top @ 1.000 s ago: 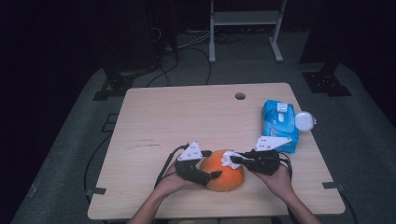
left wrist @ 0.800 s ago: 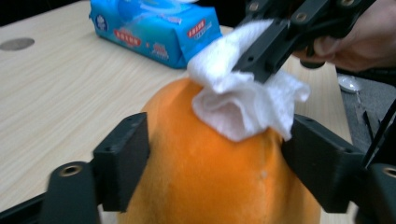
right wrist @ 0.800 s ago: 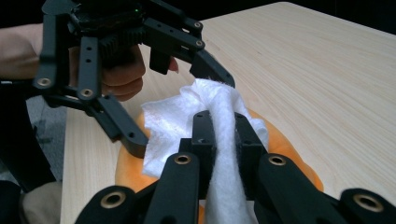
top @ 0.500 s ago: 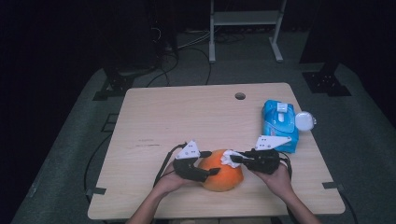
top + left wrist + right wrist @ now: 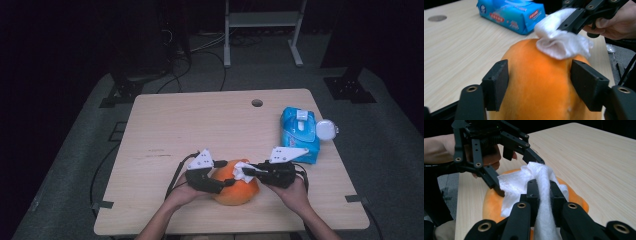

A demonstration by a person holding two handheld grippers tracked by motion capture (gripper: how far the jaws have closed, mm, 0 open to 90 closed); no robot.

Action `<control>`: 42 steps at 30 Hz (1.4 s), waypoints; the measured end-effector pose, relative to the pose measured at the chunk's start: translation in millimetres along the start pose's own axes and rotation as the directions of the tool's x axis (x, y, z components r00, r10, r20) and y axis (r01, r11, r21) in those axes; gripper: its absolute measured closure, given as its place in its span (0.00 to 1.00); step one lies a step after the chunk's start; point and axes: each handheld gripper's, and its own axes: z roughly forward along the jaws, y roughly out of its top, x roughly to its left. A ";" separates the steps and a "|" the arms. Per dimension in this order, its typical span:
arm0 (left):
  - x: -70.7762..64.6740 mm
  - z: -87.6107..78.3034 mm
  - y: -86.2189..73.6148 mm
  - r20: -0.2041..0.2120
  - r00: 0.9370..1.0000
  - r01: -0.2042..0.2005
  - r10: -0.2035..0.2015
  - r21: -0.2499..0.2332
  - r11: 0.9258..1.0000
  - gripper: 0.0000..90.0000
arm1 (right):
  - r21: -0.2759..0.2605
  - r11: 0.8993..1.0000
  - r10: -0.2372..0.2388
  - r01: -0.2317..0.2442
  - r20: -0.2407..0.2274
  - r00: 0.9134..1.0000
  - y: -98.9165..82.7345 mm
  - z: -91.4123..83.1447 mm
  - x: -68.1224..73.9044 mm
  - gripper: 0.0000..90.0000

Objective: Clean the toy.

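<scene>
Orange fruit [image 5: 236, 185] lies near the surface's [image 5: 200, 120] front edge, smooth, round, bright. Since a second ago the left hand-held gripper [image 5: 227, 175] has been closing and now clamps its sides; the right hand-held gripper [image 5: 248, 170], unmoved, pinches a white tissue [image 5: 242, 171] atop it.

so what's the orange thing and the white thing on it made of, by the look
Orange thing: smooth, matte, rounded skin with a faint groove; looks like a fruit or small pumpkin, real or plastic I can't tell. White wipe: soft, fibrous, crumpled nonwoven tissue or cloth, pinched in the right claw.
</scene>
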 end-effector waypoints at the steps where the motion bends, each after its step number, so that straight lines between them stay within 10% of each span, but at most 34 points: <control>1: 1.8 -1.1 -0.9 -0.004 1.000 0.009 -0.009 0.003 1.000 0.37 | -0.001 1.000 0.009 -0.009 -0.001 1.000 -1.0 -0.1 -1.7 0.90; 19: 18.5 -9.9 -11.5 -0.022 0.995 0.098 -0.098 -0.010 0.995 0.37 | 0.016 1.000 0.023 -0.022 -0.030 0.999 -5.3 -2.7 -2.3 0.90; 42: -12.7 1.6 -2.1 0.053 0.998 -0.017 0.017 0.002 1.000 0.33 | -0.005 0.999 0.049 -0.049 0.007 0.999 -0.3 -0.1 -11.4 0.90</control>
